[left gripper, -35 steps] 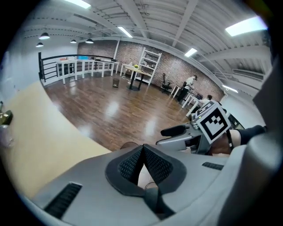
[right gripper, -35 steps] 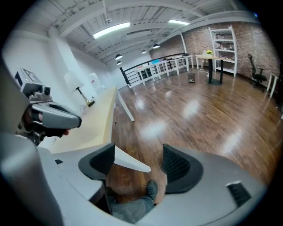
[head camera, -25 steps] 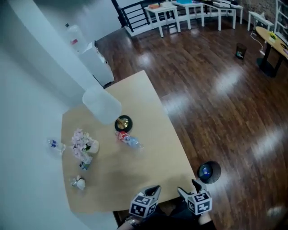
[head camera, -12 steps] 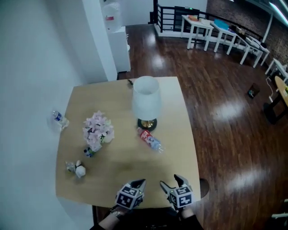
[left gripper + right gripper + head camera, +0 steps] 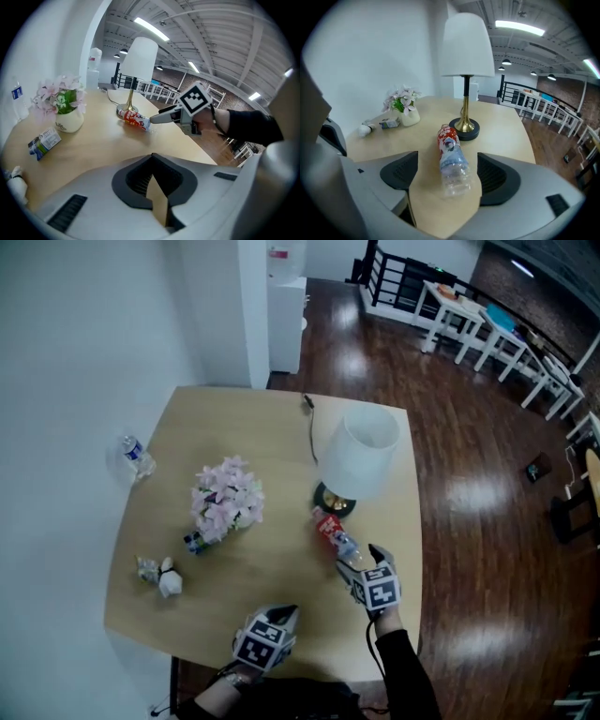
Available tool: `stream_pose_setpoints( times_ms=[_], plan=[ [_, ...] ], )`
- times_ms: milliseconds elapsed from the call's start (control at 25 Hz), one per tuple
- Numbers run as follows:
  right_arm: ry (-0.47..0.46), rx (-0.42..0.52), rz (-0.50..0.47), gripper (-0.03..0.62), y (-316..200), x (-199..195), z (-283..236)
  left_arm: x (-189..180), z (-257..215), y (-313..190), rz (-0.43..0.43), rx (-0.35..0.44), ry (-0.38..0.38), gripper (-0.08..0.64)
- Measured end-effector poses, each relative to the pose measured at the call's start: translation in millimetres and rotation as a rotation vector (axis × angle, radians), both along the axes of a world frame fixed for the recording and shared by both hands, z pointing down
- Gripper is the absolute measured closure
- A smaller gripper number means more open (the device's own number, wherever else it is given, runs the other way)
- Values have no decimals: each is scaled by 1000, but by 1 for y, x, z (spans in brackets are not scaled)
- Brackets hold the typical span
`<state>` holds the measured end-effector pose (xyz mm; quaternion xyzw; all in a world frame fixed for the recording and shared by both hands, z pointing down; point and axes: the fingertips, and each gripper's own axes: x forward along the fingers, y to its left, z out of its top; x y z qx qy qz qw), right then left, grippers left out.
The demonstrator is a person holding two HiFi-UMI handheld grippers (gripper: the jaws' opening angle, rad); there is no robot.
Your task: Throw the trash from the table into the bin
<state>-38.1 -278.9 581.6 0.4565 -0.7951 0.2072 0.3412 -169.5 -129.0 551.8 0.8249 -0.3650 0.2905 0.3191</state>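
A clear plastic bottle with a red label (image 5: pixel 332 531) lies on the wooden table (image 5: pixel 281 427) beside the lamp base (image 5: pixel 335 501). My right gripper (image 5: pixel 357 560) reaches over its near end. In the right gripper view the bottle (image 5: pixel 449 140) lies between the opening jaws, and neither pad touches it. My left gripper (image 5: pixel 284 614) hovers over the table's near edge, shut and empty, with its tips together (image 5: pixel 152 157). A small carton (image 5: pixel 194 542) and crumpled trash (image 5: pixel 161 576) lie left of the flowers. No bin shows.
A white-shaded lamp (image 5: pixel 362 451) stands just beyond the bottle, with its cord running to the far edge. A pot of pink flowers (image 5: pixel 226 500) sits mid-table. A small water bottle (image 5: pixel 137 457) stands by the left edge against the white wall. Dark wooden floor lies to the right.
The head view has swung over the table. My right gripper has gone forward from the near edge to straddle the bottle. The left gripper has shifted a little along the near edge.
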Motion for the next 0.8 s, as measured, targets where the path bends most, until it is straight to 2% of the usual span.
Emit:
stream_pose_setpoints(
  times_ms=[80, 240, 400, 640, 680, 760, 800],
  plan=[
    [42, -38, -35, 170, -20, -4, 13, -7, 2, 0, -15, -11, 6, 557],
    [108, -124, -84, 170, -33, -3, 45, -16, 8, 3, -30, -28, 10, 557],
    [171, -140, -126, 170, -31, -7, 59, -21, 15, 5, -37, -36, 10, 557],
    [189, -184, -100, 171, -23, -5, 77, -22, 15, 6, -42, -33, 8, 556],
    [186, -188, -92, 176, -22, -4, 79, -22, 14, 7, -43, -32, 6, 557],
    [171, -194, -83, 242, -18, -4, 79, -22, 13, 9, -46, -27, 1, 557],
    [164, -197, -77, 243, -15, -3, 79, -22, 12, 9, -48, -25, -1, 557]
  ],
)
